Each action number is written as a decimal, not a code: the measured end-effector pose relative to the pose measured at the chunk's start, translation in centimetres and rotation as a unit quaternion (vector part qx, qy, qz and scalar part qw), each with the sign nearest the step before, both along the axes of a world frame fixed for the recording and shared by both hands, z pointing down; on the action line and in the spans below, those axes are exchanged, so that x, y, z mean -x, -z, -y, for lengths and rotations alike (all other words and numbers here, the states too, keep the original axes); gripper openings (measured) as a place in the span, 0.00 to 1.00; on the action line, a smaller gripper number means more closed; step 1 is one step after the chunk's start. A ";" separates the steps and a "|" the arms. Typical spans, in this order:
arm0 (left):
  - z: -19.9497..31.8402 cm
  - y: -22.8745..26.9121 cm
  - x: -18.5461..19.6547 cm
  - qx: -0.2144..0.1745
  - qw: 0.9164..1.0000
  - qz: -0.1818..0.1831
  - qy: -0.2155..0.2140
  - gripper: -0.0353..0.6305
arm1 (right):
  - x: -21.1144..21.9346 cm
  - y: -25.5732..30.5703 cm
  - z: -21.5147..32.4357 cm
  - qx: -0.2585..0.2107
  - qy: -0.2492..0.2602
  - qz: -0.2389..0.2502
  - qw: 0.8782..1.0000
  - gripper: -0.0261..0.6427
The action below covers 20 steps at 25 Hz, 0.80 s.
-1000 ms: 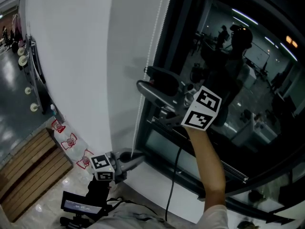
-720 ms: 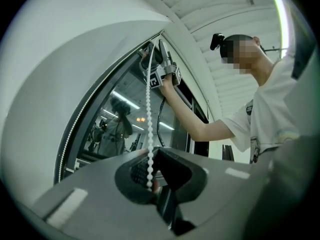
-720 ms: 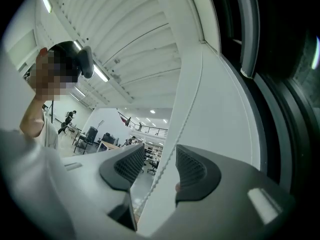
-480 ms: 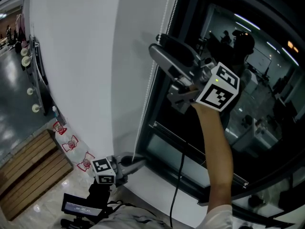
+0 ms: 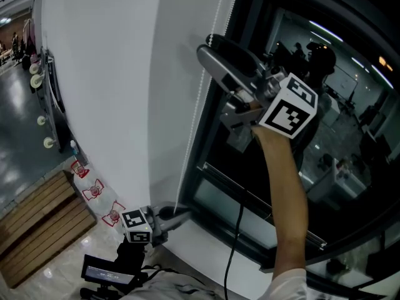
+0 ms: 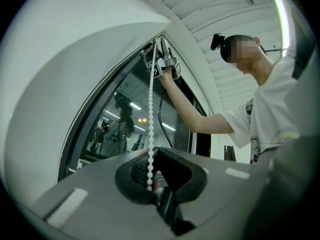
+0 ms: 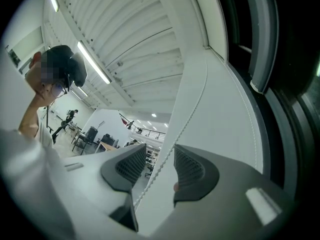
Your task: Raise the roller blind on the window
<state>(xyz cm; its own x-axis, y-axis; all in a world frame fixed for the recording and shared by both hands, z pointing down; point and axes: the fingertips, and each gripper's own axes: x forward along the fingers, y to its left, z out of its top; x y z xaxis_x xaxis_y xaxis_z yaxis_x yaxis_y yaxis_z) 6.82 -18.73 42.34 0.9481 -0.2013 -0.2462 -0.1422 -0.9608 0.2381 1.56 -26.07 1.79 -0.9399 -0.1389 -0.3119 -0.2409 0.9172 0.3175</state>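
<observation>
A white roller blind [image 5: 112, 74] covers the left part of a dark window [image 5: 325, 136]. Its white bead chain [image 5: 199, 108] hangs along the blind's edge. My left gripper [image 5: 185, 215] is low down, shut on the bead chain [image 6: 151, 109], which runs taut up from its jaws. My right gripper [image 5: 207, 45] is held high on a raised arm, and the left gripper view shows that right gripper [image 6: 162, 66] up by the chain. The bead chain [image 7: 186, 124] passes between its pads [image 7: 131, 165] without touching them. Those jaws have just been closing a little and still stand open.
A black cable [image 5: 234, 230] hangs from the right gripper down past the window frame [image 5: 250, 195]. A wooden pallet [image 5: 37, 224] lies on the floor at lower left. A small screen device [image 5: 105, 270] sits below the left gripper. Round wall fittings [image 5: 39, 80] line the far left.
My right gripper has risen along the bead chain, from mid-window height to near the top of the view. The left gripper has stayed low, still clamped on the chain.
</observation>
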 end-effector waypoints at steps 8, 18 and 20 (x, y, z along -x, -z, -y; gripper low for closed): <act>0.2 0.0 0.1 0.001 1.000 -0.003 0.004 0.05 | 0.6 0.0 0.6 0.019 -0.008 0.014 1.000 0.14; 0.3 -0.2 0.4 0.008 1.000 -0.005 0.008 0.05 | 0.2 -0.3 1.2 0.065 -0.013 0.030 0.997 0.06; 0.3 -0.3 0.4 0.010 1.000 -0.005 0.007 0.05 | -0.1 -0.4 1.4 0.061 -0.026 0.036 0.997 0.06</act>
